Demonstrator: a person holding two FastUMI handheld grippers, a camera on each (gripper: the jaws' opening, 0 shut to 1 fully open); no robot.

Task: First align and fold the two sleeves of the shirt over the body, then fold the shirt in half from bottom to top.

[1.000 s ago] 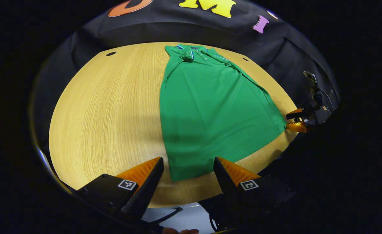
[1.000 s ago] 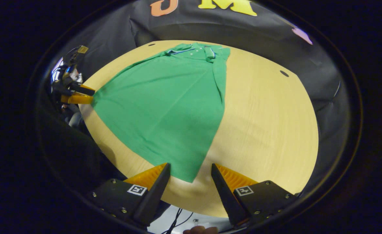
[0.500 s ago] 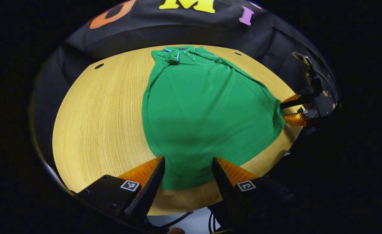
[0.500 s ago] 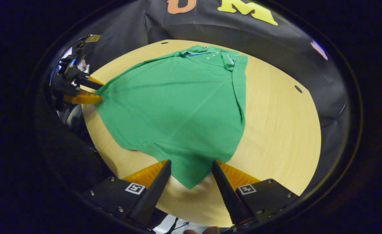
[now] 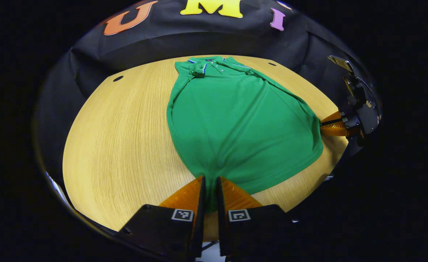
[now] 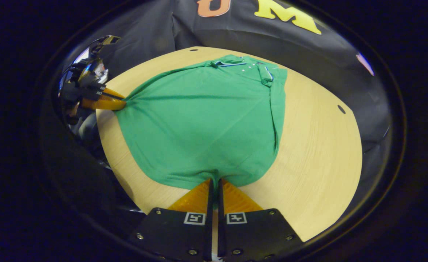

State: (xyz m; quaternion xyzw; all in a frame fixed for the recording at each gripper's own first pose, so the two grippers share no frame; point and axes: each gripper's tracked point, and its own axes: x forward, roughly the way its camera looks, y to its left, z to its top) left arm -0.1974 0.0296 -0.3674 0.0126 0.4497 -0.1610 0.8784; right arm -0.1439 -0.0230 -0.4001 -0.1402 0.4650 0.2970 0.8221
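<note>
On the round light-wood table (image 5: 119,145), both tongs, left (image 5: 209,189) and right (image 6: 215,189), clamp the plain green polo shirt's (image 5: 235,120) hem corners; no legible label.

A light wooden table (image 5: 119,127) carries a green shirt (image 5: 235,120) spread flat, collar toward the far edge

Lighting was even and overhead, bright on the table (image 5: 119,138) and dim toward the surrounding cloth. Shadows were soft. Fisheye distortion bent the table rim strongly near the edges. Focus stayed sharp, without glare.
</note>
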